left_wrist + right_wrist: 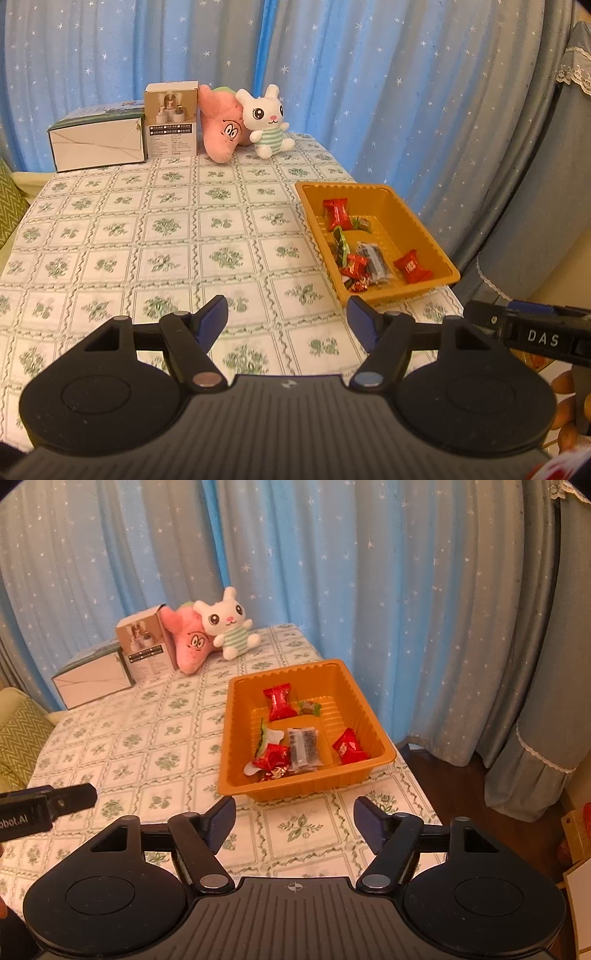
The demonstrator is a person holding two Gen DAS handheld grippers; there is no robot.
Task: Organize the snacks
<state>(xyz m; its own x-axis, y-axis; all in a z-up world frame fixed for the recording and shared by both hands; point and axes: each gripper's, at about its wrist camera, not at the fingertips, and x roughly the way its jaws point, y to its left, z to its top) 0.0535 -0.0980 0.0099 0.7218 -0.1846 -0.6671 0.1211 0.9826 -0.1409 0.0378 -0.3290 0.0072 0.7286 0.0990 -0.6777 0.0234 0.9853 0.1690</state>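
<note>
An orange plastic tray [439, 258] [373, 727] sits near the table's right edge and holds several wrapped snacks: red candies [337, 213] [279, 702], a clear dark packet [375, 260] [303, 746] and a green-white wrapper [266, 738]. My left gripper [287, 323] is open and empty above the tablecloth, to the near left of the tray. My right gripper [294, 821] is open and empty just in front of the tray's near wall. Each gripper's body shows at the edge of the other view.
The table has a green floral cloth [147, 240]. At its far end stand a white carton [98, 142], a small brown box [170, 120], a pink plush [221, 127] and a white rabbit plush [266, 122]. Blue starred curtains hang behind. A green cushion [18, 738] lies left.
</note>
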